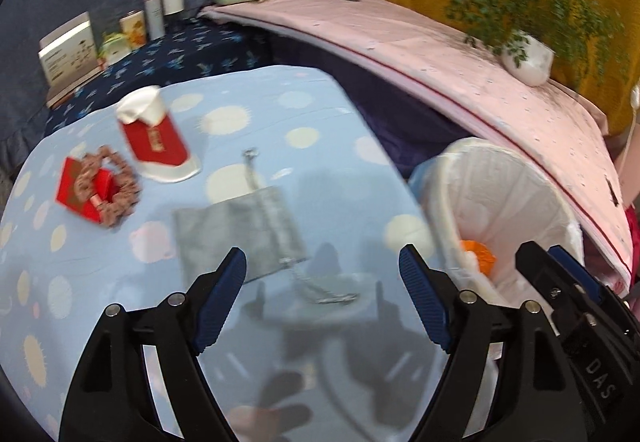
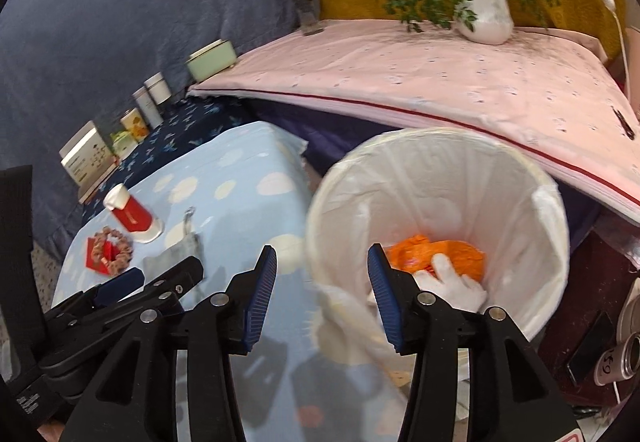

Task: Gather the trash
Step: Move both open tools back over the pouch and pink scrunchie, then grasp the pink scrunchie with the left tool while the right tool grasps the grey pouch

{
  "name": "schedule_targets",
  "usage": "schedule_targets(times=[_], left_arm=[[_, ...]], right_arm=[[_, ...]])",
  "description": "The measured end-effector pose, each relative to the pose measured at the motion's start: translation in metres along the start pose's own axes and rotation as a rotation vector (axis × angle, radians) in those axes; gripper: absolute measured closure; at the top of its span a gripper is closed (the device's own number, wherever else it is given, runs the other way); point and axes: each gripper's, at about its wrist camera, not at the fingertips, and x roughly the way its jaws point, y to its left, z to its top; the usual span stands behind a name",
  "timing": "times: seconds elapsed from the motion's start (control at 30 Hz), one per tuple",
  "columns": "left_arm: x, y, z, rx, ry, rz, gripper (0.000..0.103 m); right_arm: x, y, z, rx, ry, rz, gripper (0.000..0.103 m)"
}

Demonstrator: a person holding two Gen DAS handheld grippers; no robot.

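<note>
A white-lined trash bin point(image 2: 532, 242) stands right of the table; it also shows in the left wrist view point(image 1: 520, 202). Orange trash point(image 2: 444, 254) and a white crumpled piece point(image 2: 456, 288) lie in it. My right gripper point(image 2: 322, 282) is open and empty over the bin's near left rim. My left gripper point(image 1: 322, 282) is open and empty above the blue spotted tablecloth point(image 1: 320, 114), near a grey pouch point(image 1: 236, 234) with a chain. A red-and-white carton point(image 1: 154, 134) lies tipped on the cloth. A red box with a bead bracelet point(image 1: 98, 188) lies to its left.
A pink-covered bed point(image 2: 440, 82) runs behind the bin, with a white plant pot point(image 2: 486, 16) and a flower vase point(image 2: 306, 2) on it. Boxes and tins point(image 1: 132, 26) stand on a dark blue cloth at the back left. A camera and phone point(image 2: 616, 346) lie at right.
</note>
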Motion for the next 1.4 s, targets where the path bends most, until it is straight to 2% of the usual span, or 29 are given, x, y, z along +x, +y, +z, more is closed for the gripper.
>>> schedule_targets(times=[0.13,0.23,0.37,0.5,0.73,0.8,1.0,1.2,1.23,1.3,1.33,1.37,1.4], left_arm=[[-0.004,0.042,-0.004,-0.064,0.004,0.048,0.027],[-0.007,0.073,-0.005,-0.112,-0.004,0.096,0.019],[-0.011,0.113,-0.006,-0.169,-0.005,0.139,0.018],[-0.014,0.149,-0.006,-0.226,-0.006,0.169,0.018],[-0.010,0.188,0.008,-0.278,-0.011,0.195,0.018],[-0.006,0.195,0.014,-0.286,-0.010,0.197,0.018],[0.011,0.205,0.030,-0.282,-0.016,0.193,0.021],[0.035,0.205,0.039,-0.275,0.022,0.152,0.047],[0.038,0.204,0.040,-0.270,0.027,0.145,0.054],[0.042,0.199,0.040,-0.254,0.036,0.128,0.069],[0.043,0.198,0.039,-0.249,0.040,0.119,0.080],[0.044,0.196,0.038,-0.243,0.045,0.104,0.088],[0.044,0.193,0.038,-0.240,0.049,0.089,0.092]], right_arm=[[0.007,0.030,-0.004,-0.029,0.022,0.035,0.054],[0.012,0.054,-0.006,-0.066,0.036,0.055,0.054],[0.019,0.083,-0.012,-0.112,0.047,0.074,0.049],[0.030,0.105,-0.014,-0.132,0.068,0.090,0.049],[0.055,0.124,-0.014,-0.140,0.101,0.096,0.048],[0.063,0.128,-0.013,-0.143,0.106,0.089,0.044],[0.090,0.134,-0.014,-0.150,0.137,0.069,0.044],[0.112,0.134,-0.016,-0.142,0.158,0.052,0.044],[0.115,0.134,-0.016,-0.140,0.164,0.051,0.044],[0.120,0.134,-0.019,-0.140,0.179,0.050,0.050],[0.121,0.135,-0.020,-0.143,0.185,0.050,0.059],[0.123,0.136,-0.022,-0.151,0.189,0.045,0.066],[0.122,0.138,-0.023,-0.164,0.185,0.034,0.069]])
